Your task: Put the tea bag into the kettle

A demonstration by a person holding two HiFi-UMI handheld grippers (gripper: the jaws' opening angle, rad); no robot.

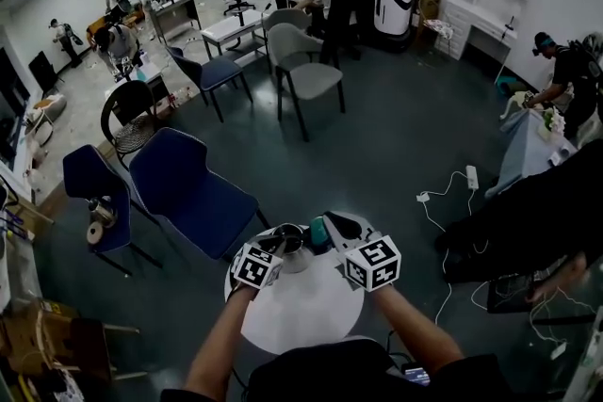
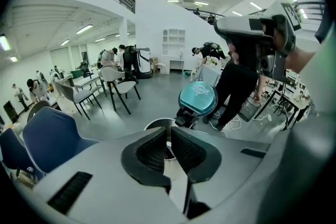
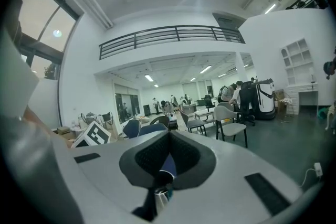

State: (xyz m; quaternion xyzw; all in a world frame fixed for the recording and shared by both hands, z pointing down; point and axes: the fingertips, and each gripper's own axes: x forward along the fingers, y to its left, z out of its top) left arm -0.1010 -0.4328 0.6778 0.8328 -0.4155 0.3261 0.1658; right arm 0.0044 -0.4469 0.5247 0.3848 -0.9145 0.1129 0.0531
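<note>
The kettle stands at the far edge of a small round white table, its teal lid tipped open. In the left gripper view its steel mouth lies just beyond the jaws, with the teal lid upright behind it. My left gripper is at the kettle's mouth, jaws shut tip to tip; I see no tea bag between them or anywhere else. My right gripper is beside the lid, shut, and points out across the room.
Two blue chairs stand just beyond the table on the left, grey chairs farther off. A power strip with cables lies on the floor to the right. A person in black is close on the right; others work at the back.
</note>
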